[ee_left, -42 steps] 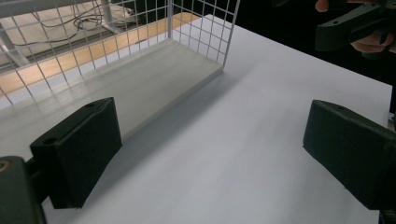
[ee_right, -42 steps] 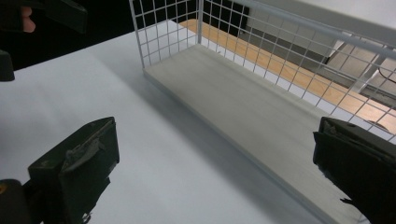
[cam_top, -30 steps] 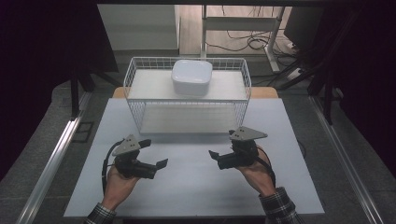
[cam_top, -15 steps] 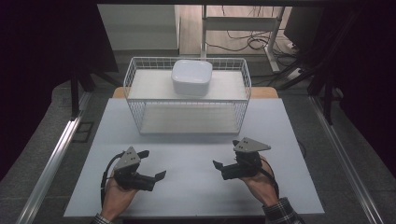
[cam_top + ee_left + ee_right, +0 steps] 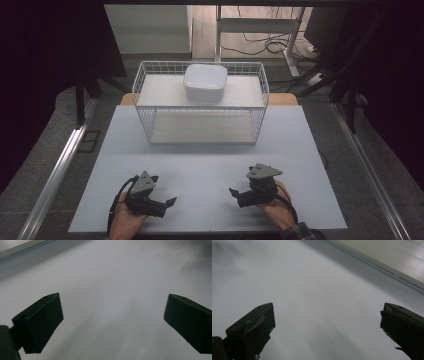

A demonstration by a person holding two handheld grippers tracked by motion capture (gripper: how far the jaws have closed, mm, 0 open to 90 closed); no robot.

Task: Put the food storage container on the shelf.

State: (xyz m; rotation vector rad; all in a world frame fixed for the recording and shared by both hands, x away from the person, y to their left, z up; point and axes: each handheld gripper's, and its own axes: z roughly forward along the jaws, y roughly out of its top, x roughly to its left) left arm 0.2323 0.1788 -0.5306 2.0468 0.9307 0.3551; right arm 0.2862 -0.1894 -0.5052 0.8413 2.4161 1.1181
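High view first: a white lidded container (image 5: 205,82) sits on the upper shelf of a white wire rack (image 5: 201,107) at the far middle of the white surface (image 5: 210,165). Both claws rest low at the near edge, well apart from the rack. The left claw (image 5: 169,202) points right and slightly forward; the right claw (image 5: 234,193) points left, toward its partner. The container lies straight ahead, between the two, and neither hand is clearly nearer, so any reach for it would go forward and up over the rack's front rim. The container looks roughly square, with no marked long axis.

Left gripper view: the left claw (image 5: 112,325) is spread wide, nothing between its jaws, with bare surface under it.

Right gripper view: the right claw (image 5: 327,330) is likewise spread wide and empty, above bare surface, with the surface's edge running across the upper right.
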